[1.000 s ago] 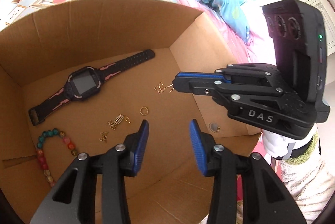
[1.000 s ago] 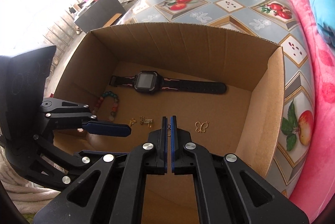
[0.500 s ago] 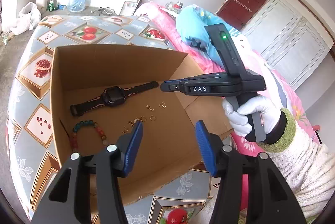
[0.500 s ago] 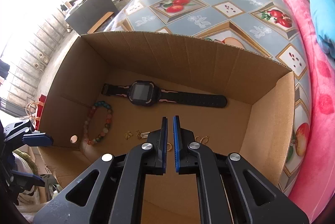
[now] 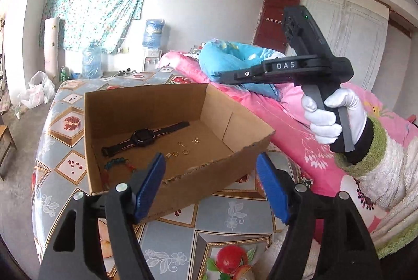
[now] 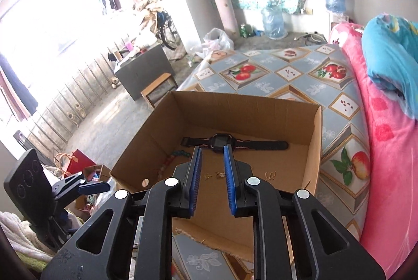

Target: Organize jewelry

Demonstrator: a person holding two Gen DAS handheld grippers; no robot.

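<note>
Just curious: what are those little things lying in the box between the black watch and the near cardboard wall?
Small gold rings and charms, loose on the box floor below the watch, in the left wrist view.

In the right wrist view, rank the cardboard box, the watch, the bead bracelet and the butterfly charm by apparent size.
1. cardboard box, by far the largest.
2. watch, strap laid out across the floor of the box.
3. bead bracelet, partly hidden behind the right gripper, so its rank under the watch is unsure.
4. butterfly charm, smallest.

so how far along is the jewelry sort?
Looks mostly done: watch, bead bracelet and small gold pieces all lie in the cardboard box. Nothing in hand: left hand-held gripper and right hand-held gripper are open, above the box. Nothing visible left outside.
</note>
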